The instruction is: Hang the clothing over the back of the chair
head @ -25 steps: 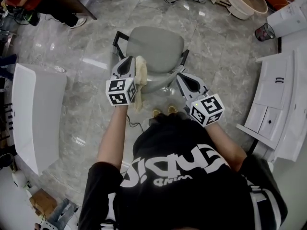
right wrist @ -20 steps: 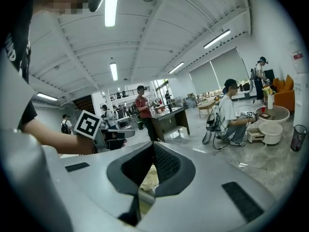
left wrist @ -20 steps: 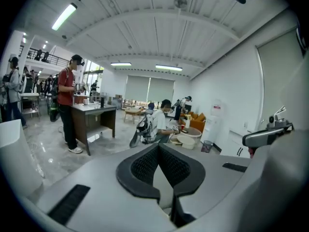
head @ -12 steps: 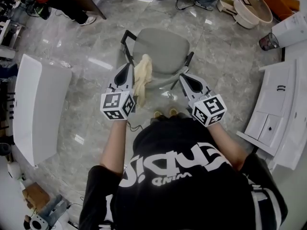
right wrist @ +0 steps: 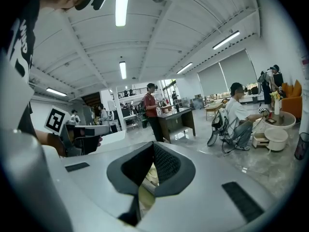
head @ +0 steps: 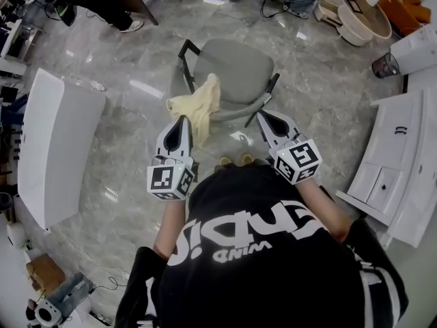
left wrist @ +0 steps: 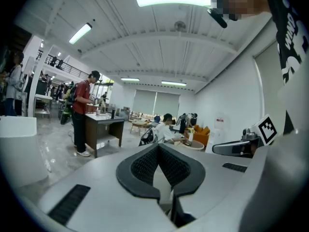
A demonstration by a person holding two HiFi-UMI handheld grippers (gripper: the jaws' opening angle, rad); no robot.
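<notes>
A grey office chair (head: pixel 235 67) stands on the marble floor in front of me. The cream clothing (head: pixel 198 104) lies draped over the left end of its back and hangs down the near side. My left gripper (head: pixel 182 120) is just short of the cloth's hanging edge, jaws shut with nothing between them (left wrist: pixel 158 146). My right gripper (head: pixel 261 115) points at the right end of the chair back, clear of the cloth. Its pads meet at the tips (right wrist: pixel 153 145), and a bit of cream cloth (right wrist: pixel 150 175) shows through the gap beneath them.
A white desk (head: pixel 54 149) stands at the left and white cabinets (head: pixel 396 156) at the right. A round table (head: pixel 362 19) with clutter sits at the top right. A person (left wrist: pixel 84 110) stands at a dark desk, and another (right wrist: pixel 239 115) sits farther off.
My left gripper has drawn back toward me and away from the clothing, which now rests on the chair back, spread out to the left. The right gripper has barely shifted.
</notes>
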